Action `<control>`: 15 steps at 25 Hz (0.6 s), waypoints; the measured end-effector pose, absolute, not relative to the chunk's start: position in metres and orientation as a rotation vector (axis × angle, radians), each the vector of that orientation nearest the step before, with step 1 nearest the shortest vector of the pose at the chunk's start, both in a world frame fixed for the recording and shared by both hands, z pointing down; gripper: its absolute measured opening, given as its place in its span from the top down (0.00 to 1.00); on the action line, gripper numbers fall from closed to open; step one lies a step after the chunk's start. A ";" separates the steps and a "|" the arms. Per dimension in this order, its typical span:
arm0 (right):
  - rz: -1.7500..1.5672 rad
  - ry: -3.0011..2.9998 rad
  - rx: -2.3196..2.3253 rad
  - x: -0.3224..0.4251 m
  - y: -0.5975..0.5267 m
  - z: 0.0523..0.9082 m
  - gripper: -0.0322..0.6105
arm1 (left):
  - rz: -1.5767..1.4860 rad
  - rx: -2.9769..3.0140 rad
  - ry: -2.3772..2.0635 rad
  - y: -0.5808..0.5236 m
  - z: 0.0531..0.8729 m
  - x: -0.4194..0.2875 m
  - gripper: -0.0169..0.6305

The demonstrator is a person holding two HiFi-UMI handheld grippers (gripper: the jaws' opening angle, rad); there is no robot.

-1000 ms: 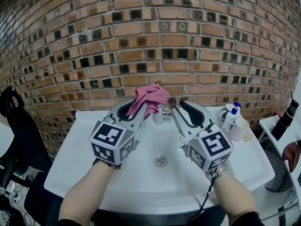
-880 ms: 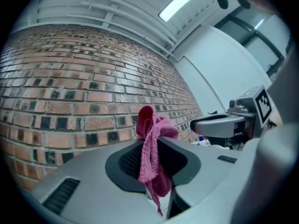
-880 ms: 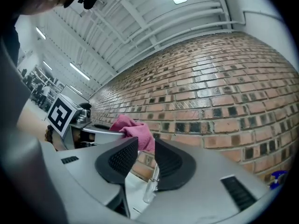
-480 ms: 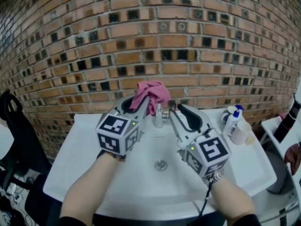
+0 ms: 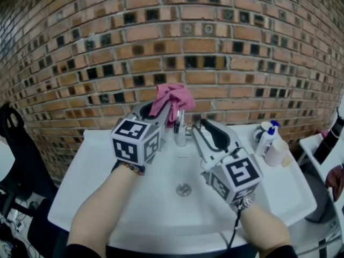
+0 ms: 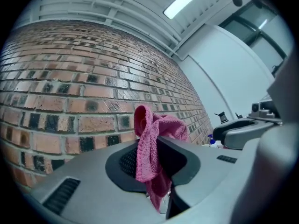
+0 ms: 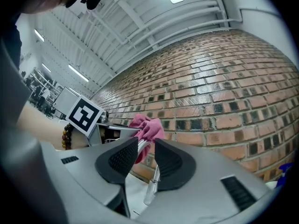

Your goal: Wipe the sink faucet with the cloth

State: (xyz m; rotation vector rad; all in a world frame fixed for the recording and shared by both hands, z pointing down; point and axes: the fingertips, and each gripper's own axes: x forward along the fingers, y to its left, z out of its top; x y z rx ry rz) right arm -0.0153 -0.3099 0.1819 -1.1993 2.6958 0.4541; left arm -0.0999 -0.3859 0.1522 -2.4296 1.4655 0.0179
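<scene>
Risks: L gripper (image 5: 168, 110) is clamped on a small fold of the pink cloth (image 5: 173, 97), and most of it bunches loose above the jaws. Drag it hard down the faucet (image 5: 180, 129) and the fold could pull free. You could also scrape the chrome w/ bare jaw instead of fabric.

The cloth sits just above-left of the faucet top; contact can't be judged.

R gripper (image 7: 147, 146): jaws slightly apart, empty, faucet showing through the gap. It's close enough that a nudge might tip the lever and start water (wet cloth, splash).

Your R forearm is near the bottles; a wide sweep may knock them.

Counts:
- cloth x1
- faucet x1
- grippers x2
- sink (image 5: 94, 149) x1
- drain (image 5: 184, 188) x1
- spray bottle (image 5: 264, 135) x1
- pale bottle (image 5: 277, 149) x1
</scene>
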 end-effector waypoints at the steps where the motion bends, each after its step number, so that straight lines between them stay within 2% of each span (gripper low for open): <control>1: 0.450 2.697 -1.199 -0.016 -0.311 0.183 0.75 | 0.018 -2.433 1.467 -0.389 0.152 -0.100 0.86; 15: 0.400 2.699 -1.229 -0.011 -0.328 0.196 0.75 | -0.010 -2.494 1.524 -0.441 0.166 -0.107 0.87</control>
